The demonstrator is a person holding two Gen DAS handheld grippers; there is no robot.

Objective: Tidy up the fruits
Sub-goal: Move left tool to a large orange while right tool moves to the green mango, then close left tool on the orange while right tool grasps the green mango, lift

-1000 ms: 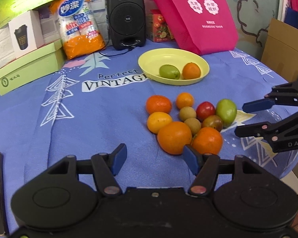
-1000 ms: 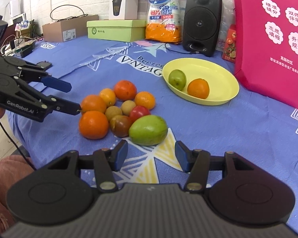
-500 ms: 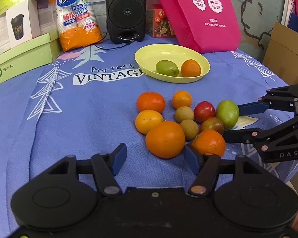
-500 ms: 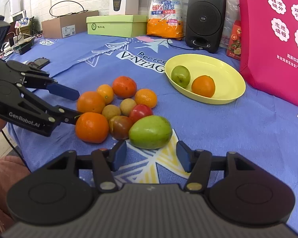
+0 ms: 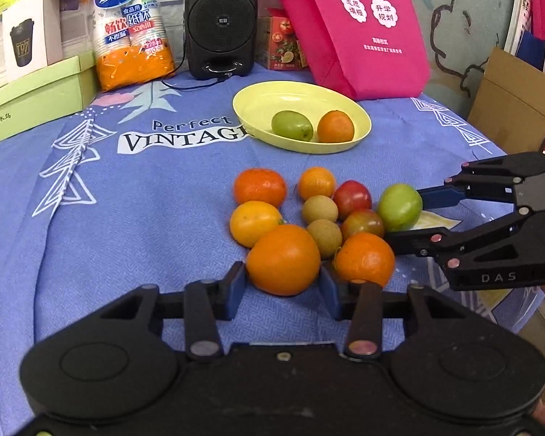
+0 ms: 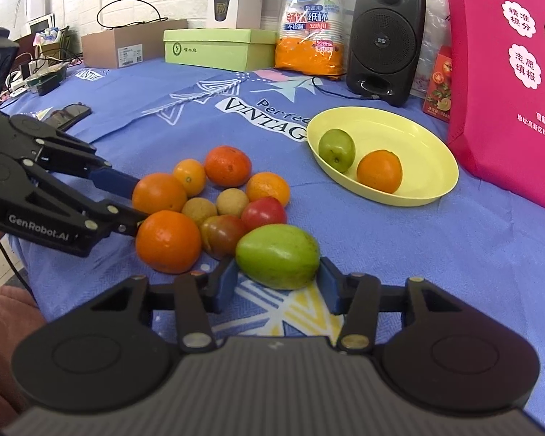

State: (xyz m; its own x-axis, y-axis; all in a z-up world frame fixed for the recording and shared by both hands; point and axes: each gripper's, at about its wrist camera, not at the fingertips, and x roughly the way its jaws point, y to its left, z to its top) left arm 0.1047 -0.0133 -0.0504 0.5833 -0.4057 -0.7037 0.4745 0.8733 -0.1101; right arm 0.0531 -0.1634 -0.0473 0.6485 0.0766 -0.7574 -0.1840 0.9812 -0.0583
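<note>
Left wrist view, lower centre: my left claw (image 5: 282,289) stands wide, its pads either side of the large orange (image 5: 283,259) at the near edge of the pile, not yet pressing as far as I can judge. Right wrist view, lower centre: my right claw (image 6: 278,289) is also wide, bracketing the green mango (image 6: 278,256); whether its pads touch I cannot tell.

Step in hand, as I read it: both claws set for a pick, one fruit each. Next move calls for closing gently on the round skins, lifting clear of the neighbours that touch them, then carrying to the yellow dish (image 5: 258,103) at upper centre. The orange may roll if squeezed off-centre.

Count, left to right on the blue cloth of the bench (image 5: 127,200): ten loose fruits in the pile. Five orange or yellow citrus, two small brown round fruits, one red tomato, one red-green tomato, one green mango. In the dish: two, a green fruit (image 5: 291,125) and an orange (image 5: 335,126).
</note>
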